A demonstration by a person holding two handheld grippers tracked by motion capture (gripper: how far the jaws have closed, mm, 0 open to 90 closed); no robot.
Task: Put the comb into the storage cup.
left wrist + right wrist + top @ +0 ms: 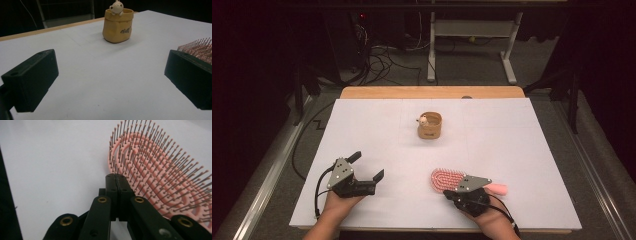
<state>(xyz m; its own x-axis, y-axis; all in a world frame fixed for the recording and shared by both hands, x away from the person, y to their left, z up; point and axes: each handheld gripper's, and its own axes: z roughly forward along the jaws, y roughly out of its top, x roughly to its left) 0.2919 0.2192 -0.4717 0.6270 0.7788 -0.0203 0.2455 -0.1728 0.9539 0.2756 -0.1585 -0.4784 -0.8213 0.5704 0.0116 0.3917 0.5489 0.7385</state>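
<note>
A pink hairbrush (pixel 446 180) lies bristles-up on the white desk (pixel 512 150), near the front edge and right of centre; its oval head points toward the middle of the desk and its handle (pixel 498 189) toward the right. In the right gripper view the head (pixel 160 172) shows rows of thin pins with small rounded tips on a pink openwork base.

The right hand-held gripper (pixel 446 194) sits over the neck of the brush, carried by the person's right hand (pixel 492 225) entering from the bottom edge. Its two black jaws are pressed flat together with no gap, as the right gripper view shows; their joined tip (pixel 117 176) lies just beside the lower edge of the bristle field. Nothing is visible between the jaws, and whether the tip touches the brush cannot be told.

The left hand-held gripper (pixel 368 165) rests at the front left of the desk, well apart from the brush, in the person's left hand (pixel 337 205). Its jaws stand wide, with bare desk between them. In the left gripper view the brush bristles (pixel 200 47) rise just behind the jaw at the right of that view.

A small tan pouch-shaped holder (pixel 430 126) stands upright near the centre of the desk, beyond both grippers, with a pale toy figure (pixel 423 119) peeking over its rim and dark lettering on its side.
</note>
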